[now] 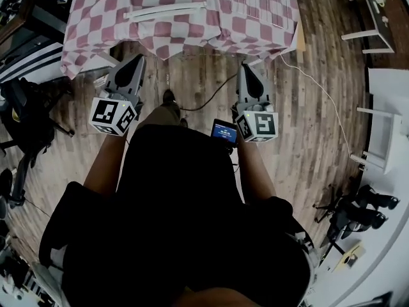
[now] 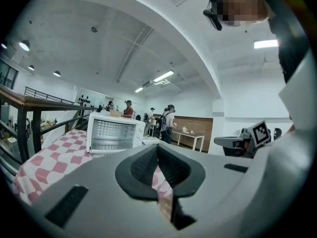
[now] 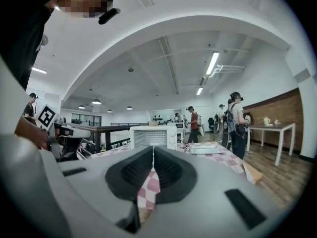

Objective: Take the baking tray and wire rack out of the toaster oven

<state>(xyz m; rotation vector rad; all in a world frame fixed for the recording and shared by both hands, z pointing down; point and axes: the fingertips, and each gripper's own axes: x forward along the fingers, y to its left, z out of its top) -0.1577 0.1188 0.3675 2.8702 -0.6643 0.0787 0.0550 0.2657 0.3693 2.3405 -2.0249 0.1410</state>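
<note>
Counter point(image 1: 230, 24): red-and-white checked cloth, near edge draped; open plank floor point(image 1: 192, 69) before it.
Toaster oven point(image 2: 115, 135): white box, windowed front, on the counter, well beyond both grippers.
Metal tray point(image 3: 207, 148): shallow, beside the oven.
Left gripper point(image 1: 137, 59), right gripper point(image 1: 246, 68): ribbed dark jaws closed together, holding nothing.

Toaster oven point(image 3: 153, 136) sitting on the table point(image 1: 192, 24), a tray point(image 3: 212, 148) lying just to its right, left gripper point(image 1: 135, 61) and right gripper point(image 1: 246, 70) hanging side by side before the table's near edge, people point(image 3: 237, 123) standing behind.
</note>
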